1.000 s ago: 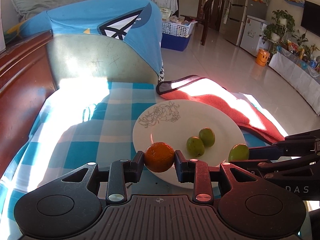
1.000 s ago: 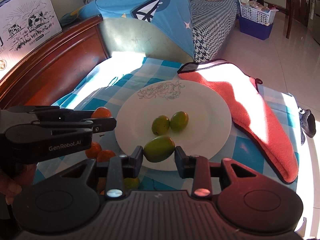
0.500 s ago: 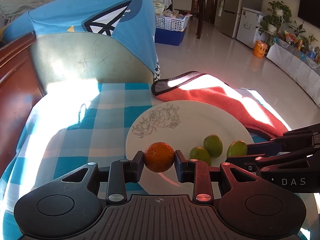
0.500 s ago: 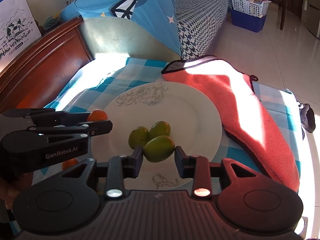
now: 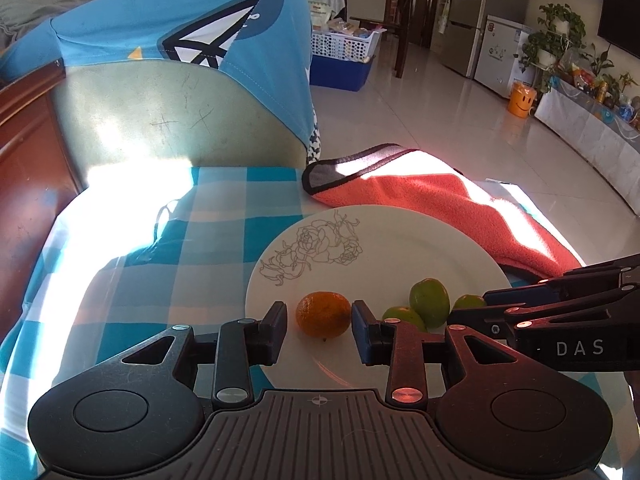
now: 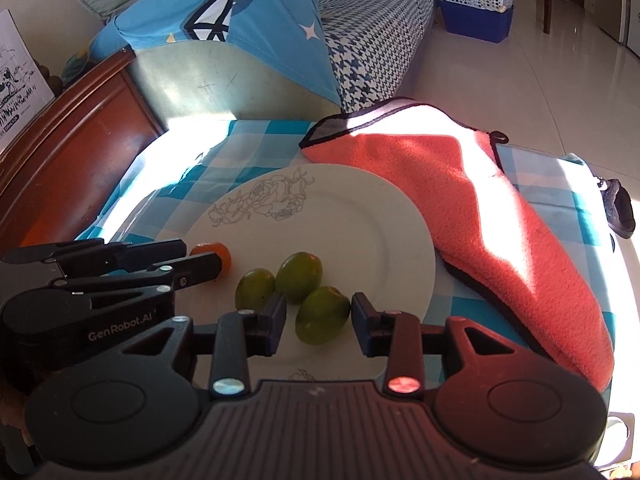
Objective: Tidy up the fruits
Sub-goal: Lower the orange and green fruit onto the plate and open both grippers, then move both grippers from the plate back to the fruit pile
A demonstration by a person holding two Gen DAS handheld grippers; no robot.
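A white plate [image 5: 400, 248] [image 6: 360, 220] with a line-drawn rose lies on the blue checked tablecloth [image 5: 140, 260]. An orange [image 5: 323, 314] [image 6: 218, 254] rests on its near left part, between the fingers of my left gripper [image 5: 319, 332] [image 6: 200, 260], whose jaws are opening; thin gaps show beside the fruit. A green fruit [image 6: 322, 315] [image 5: 468, 302] lies on the plate between the fingers of my right gripper [image 6: 319, 330] [image 5: 472, 312], also opening, pads off it. Two more green fruits [image 6: 256, 289] [image 6: 299, 277] sit just beyond, touching each other.
A red towel [image 5: 440, 204] [image 6: 480, 184] with a dark edge lies against the plate's far right side. A chair back [image 5: 160, 112] draped in blue cloth stands behind the table. Dark wooden furniture [image 5: 24, 160] borders the left. A dark slipper [image 6: 618, 208] lies past the table's right edge.
Both grippers moved forward and lower over the plate. Their jaws have parted from the orange and the green fruit, which now rest on the plate instead of hanging in the grips.
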